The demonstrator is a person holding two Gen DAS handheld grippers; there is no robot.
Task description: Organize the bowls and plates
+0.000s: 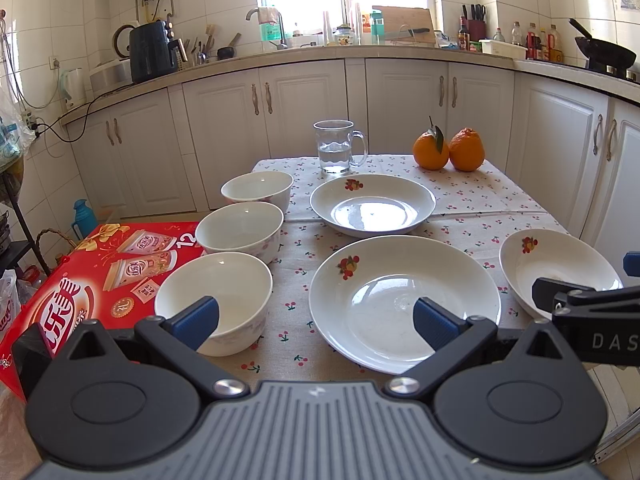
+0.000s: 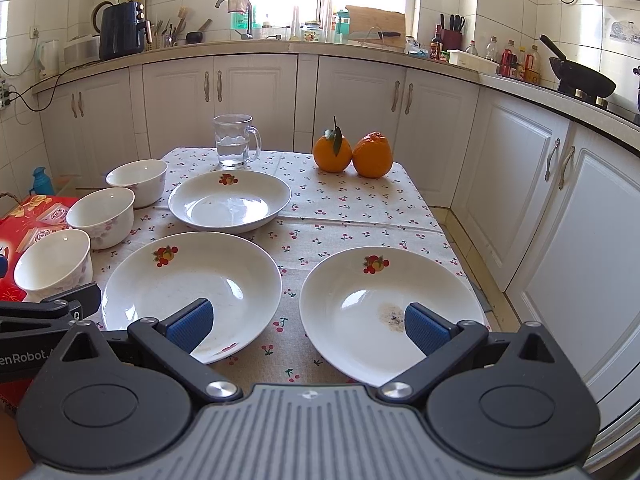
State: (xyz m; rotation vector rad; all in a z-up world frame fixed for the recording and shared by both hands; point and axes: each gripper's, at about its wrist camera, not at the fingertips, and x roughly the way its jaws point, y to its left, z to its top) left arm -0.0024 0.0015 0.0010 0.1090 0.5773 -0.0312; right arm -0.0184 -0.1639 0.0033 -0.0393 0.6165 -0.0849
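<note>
Three white bowls stand in a row along the table's left side: a near bowl, a middle bowl and a far bowl. Three white plates with a fruit motif lie apart: a far plate, a near centre plate and a right plate with a brown stain. My left gripper is open, its pads over the near bowl and the centre plate. My right gripper is open, straddling the gap between the centre plate and the right plate. Neither holds anything.
A glass mug of water and two oranges stand at the table's far edge. A red carton sits beside the table on the left. White cabinets run close along the back and right.
</note>
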